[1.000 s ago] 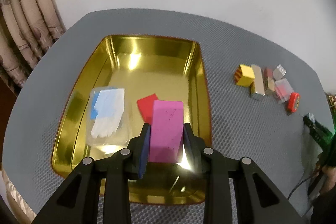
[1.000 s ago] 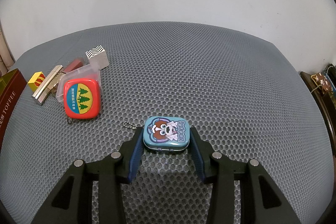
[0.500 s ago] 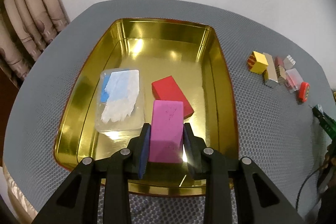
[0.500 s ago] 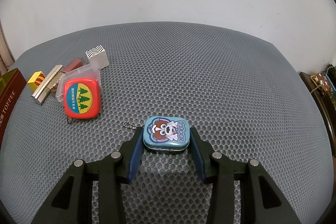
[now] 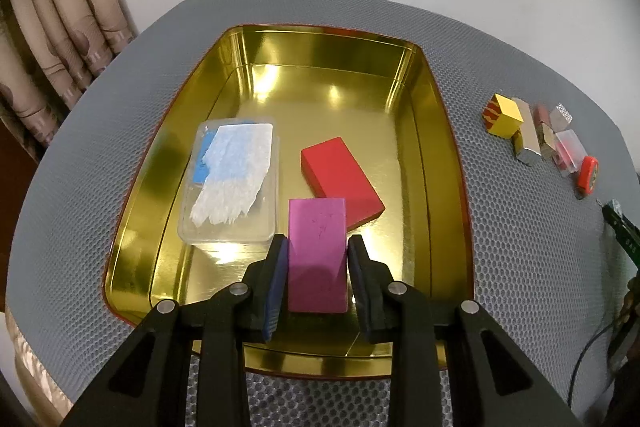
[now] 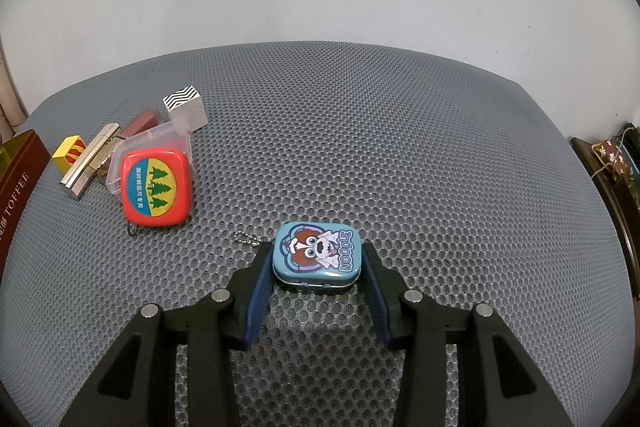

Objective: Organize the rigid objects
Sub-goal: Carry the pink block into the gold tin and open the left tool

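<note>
The counter [image 5: 520, 267], covered in a grey honeycomb mat, fills most of what I can see, and the gold tray [image 5: 434, 131] is the landmark on it. Inside the tray, toward its left wall, lies a clear plastic box [image 5: 230, 183] with a torn blue and white label. Just right of it, near the tray's middle, a red block [image 5: 340, 175] lies flat at an angle.

The left claw [image 5: 317, 267] hangs over the near end of the tray, pinching a pink block [image 5: 317, 251] by its two long sides. The pink block overlaps the near corner of the red one from this angle; whether it touches the tray floor yet I cannot tell.

Well to the right of the tray, a small heap waits on the mat: an orange tape measure [image 6: 155, 189], a yellow cube [image 5: 505, 115], a silver bar [image 5: 526, 137], a small clear case [image 5: 570, 147] and a zigzag-patterned block [image 6: 185, 106]. Farther right again, the right claw [image 6: 318, 263] grips a little blue tin [image 6: 318, 259] with a cartoon dog on its lid, low at the mat, both pads against its sides; a bead chain [image 6: 246, 239] trails to its left.

To my eye the step in hand is setting the pink block into the tray. The next move calls for lowering it beside the red block, then spreading the claw and lifting clear. The blue tin would follow.
</note>
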The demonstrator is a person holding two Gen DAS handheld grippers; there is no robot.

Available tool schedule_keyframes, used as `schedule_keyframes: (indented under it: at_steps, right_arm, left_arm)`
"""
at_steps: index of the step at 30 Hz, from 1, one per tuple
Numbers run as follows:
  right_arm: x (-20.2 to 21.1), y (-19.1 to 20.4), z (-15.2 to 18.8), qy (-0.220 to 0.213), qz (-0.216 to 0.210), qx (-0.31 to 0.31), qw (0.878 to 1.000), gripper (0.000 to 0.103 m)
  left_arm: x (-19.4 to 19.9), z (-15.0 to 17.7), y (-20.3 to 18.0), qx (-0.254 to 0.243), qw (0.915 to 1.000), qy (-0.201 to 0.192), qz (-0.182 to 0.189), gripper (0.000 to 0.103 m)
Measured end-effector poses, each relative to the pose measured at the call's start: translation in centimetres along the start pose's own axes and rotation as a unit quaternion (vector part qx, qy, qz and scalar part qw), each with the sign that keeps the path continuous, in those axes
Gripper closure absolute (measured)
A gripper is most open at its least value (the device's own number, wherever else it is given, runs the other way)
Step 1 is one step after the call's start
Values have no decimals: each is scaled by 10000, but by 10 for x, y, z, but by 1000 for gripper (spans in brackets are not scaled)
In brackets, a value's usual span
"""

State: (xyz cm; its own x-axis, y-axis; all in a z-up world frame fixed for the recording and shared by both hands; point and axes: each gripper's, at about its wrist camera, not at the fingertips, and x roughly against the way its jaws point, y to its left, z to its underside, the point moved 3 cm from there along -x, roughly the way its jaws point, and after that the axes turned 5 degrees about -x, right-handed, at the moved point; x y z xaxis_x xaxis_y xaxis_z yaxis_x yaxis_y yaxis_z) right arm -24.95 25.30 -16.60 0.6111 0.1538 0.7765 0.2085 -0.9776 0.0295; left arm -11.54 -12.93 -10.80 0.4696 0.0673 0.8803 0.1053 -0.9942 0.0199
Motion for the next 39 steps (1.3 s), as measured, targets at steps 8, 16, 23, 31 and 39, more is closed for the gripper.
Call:
schedule_keyframes:
  at_steps: [8,16,23,31,39]
  right_arm:
    - [1,1,0,0,22,-8,10000,59]
    - [-1,0,-2,1,19,-11,10000,59]
    - [-6,-2,-3,2,25,-6,10000,59]
    - [0,6,2,-6,55,14,10000,60]
    - [7,8,5,23,165,-21,9999,60]
  left_arm:
    - [13,-4,2,129,9997,-147,177,70]
    - [38,-2,8,261,9981,-478,-280,68]
    - [53,11,28,575,9929,-641,-817,65]
    - [53,13,35,626,9920,-607,-909,53]
    - [58,11,40,661,9920,-639,-863,40]
